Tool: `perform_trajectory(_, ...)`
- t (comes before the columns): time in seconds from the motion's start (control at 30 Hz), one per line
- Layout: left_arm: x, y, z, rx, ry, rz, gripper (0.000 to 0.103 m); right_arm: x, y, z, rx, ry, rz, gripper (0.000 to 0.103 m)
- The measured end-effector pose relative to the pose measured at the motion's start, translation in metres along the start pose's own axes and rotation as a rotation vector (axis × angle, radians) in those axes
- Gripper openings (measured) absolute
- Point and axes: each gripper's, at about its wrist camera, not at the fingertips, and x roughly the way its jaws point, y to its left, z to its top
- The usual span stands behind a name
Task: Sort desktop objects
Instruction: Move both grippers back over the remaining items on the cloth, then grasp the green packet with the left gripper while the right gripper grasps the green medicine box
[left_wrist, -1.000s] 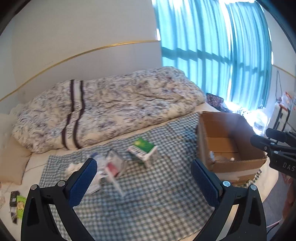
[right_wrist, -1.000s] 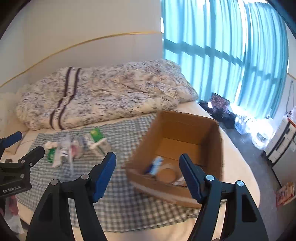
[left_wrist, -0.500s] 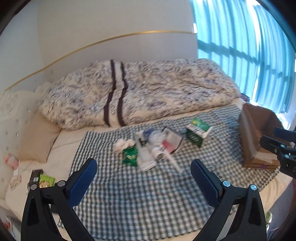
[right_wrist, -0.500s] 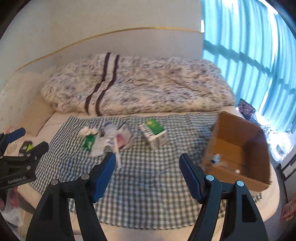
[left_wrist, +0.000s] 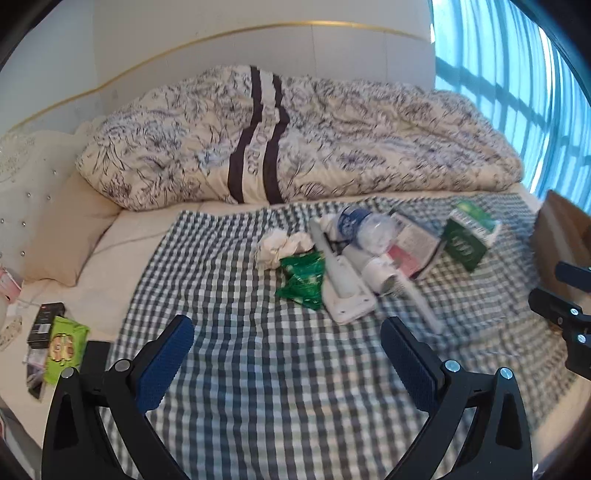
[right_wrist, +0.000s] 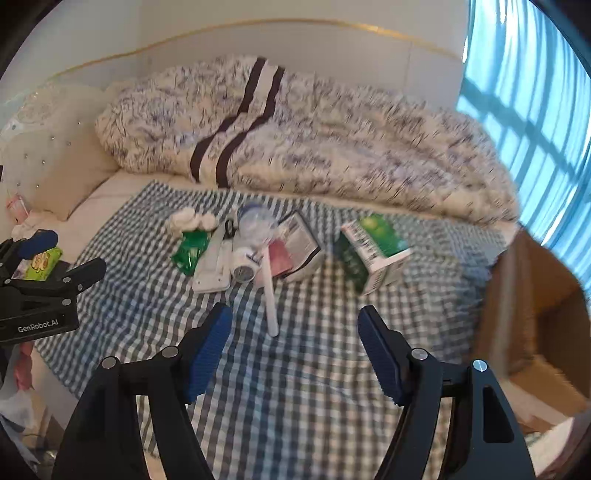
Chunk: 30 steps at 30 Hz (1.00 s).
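A pile of small objects lies on a checked cloth on the bed: crumpled white tissue, a green packet, a flat white tool, a clear plastic bottle, a booklet and a green carton. The pile also shows in the right wrist view, with the carton and a white stick. My left gripper is open and empty, short of the pile. My right gripper is open and empty, near the stick's end.
A cardboard box stands at the right edge of the bed. A rolled patterned quilt lies behind the cloth. A pillow and a green snack pack are at the left. Blue curtains hang at the right.
Both grippers have swung left, from the cardboard box toward the pile of objects, and come closer to it. Both stayed open and empty.
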Motion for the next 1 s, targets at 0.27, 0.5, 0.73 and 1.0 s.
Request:
perform_trajectory(0.27, 0.09, -0.001, -0.014, -0.036, 0.018, -0.004, 0.103, 0.082, -0.004, -0.014, -0.026, 0.027, 0.017, 0.071)
perform_trajectory(0.5, 0.149, -0.005, -0.012, -0.018, 0.037, 0.006, 0.103, 0.127, -0.026, -0.026, 0.017, 0.056, 0.035, 0.071)
perform_trajectory(0.73, 0.184, 0.006, -0.002, -0.096, 0.065, -0.035, 0.103, 0.147, -0.048, -0.023, 0.026, 0.054, -0.002, 0.071)
perform_trajectory(1.0, 0.202, 0.011, 0.005, -0.146, 0.045, -0.087, 0.101, 0.165, -0.067, -0.019, 0.064, 0.049, -0.016, 0.071)
